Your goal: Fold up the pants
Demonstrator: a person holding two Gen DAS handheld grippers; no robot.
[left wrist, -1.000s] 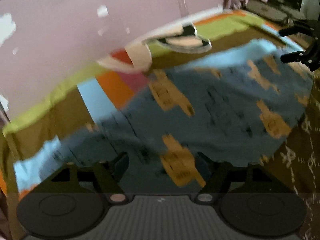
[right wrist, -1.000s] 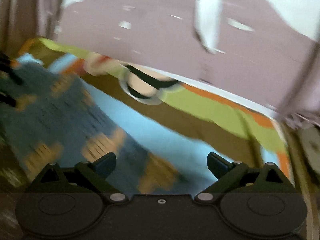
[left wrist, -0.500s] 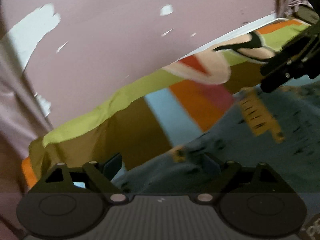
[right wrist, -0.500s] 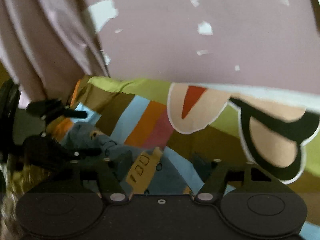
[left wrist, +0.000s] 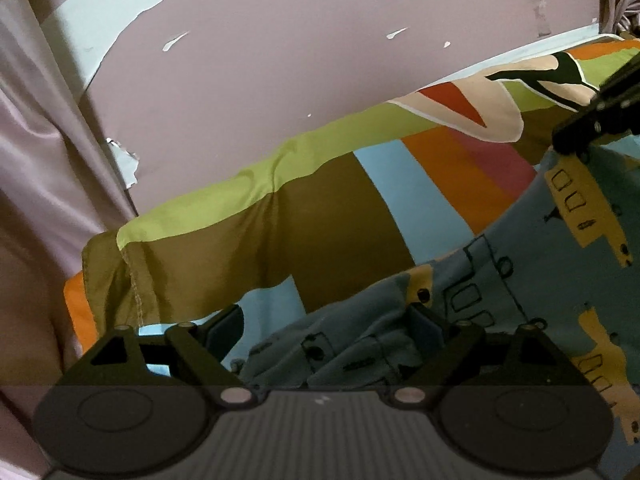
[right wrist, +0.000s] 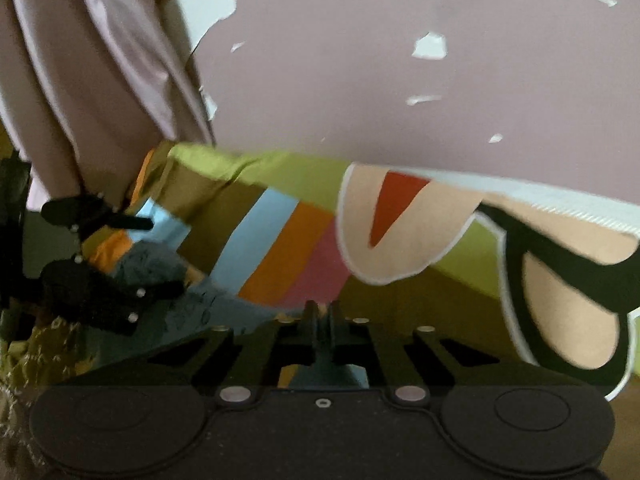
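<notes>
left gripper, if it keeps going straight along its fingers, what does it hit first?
Most likely the bunched edge of the blue pants: the open left gripper already has that fabric between its fingers. Beyond it lies the striped bedsheet. Depth is hard to judge in the fisheye view.

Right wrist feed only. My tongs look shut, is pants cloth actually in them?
Observer: Yes. From the left wrist, the right tongs pinch the pants at their far edge, beside a yellow patch.
Operator: Left tongs holding cloth too?
Observer: No. The left tongs are open and have just been opening. A bunched fold lies between the fingers, and the jaws are wide, not closed on it.
Operator: Rest of the pants flat?
Observer: They look smooth on the bedsheet between the two tongs, and rumpled only at the left tongs.
</notes>
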